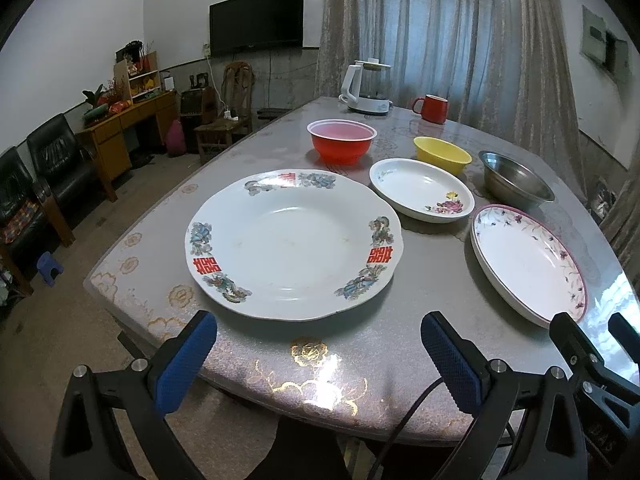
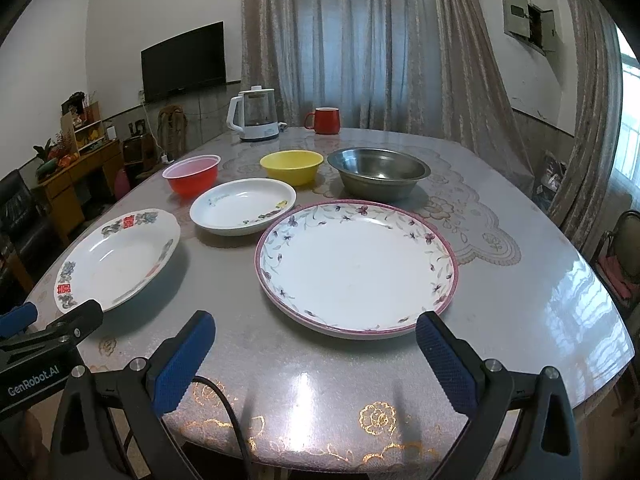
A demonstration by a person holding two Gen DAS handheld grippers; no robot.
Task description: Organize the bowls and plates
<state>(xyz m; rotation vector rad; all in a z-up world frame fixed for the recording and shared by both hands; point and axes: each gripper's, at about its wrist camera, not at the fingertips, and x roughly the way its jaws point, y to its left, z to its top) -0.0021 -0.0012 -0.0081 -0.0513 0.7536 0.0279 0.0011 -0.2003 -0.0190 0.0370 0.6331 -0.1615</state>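
**Left wrist view: two open grippers at the near edge of a table set with plates and bowls**

Left wrist view, nearest first: the left gripper point(image 1: 318, 354) hangs over the near edge of the table point(image 1: 360, 396), its blue-padded fingers point(image 1: 184, 364) spread wide and holding nothing; just beyond them lies a large white plate with red characters point(image 1: 294, 244); to its right, apart from it, a pink-rimmed floral plate point(image 1: 528, 264); the right gripper's black tip shows at the lower right edge.

Right wrist view: the right gripper point(image 2: 316, 354) also has its fingers point(image 2: 448, 364) wide apart and empty, at the table's near edge; the pink-rimmed floral plate point(image 2: 356, 268) sits just ahead between them; the plate with red characters point(image 2: 118, 258) lies to the left.

Farther back, a shallow white dish with a flower print point(image 2: 243, 207) rests between the two plates; behind it stand three bowls in a row: a red bowl point(image 2: 192, 179) on the left, a yellow bowl point(image 2: 291, 166) in the middle, a steel bowl point(image 2: 378, 174) on the right; all are upright and separate.

At the far edge stand a white kettle point(image 2: 256, 114) and a red mug point(image 2: 326, 120); curtains point(image 2: 360, 40) hang behind.
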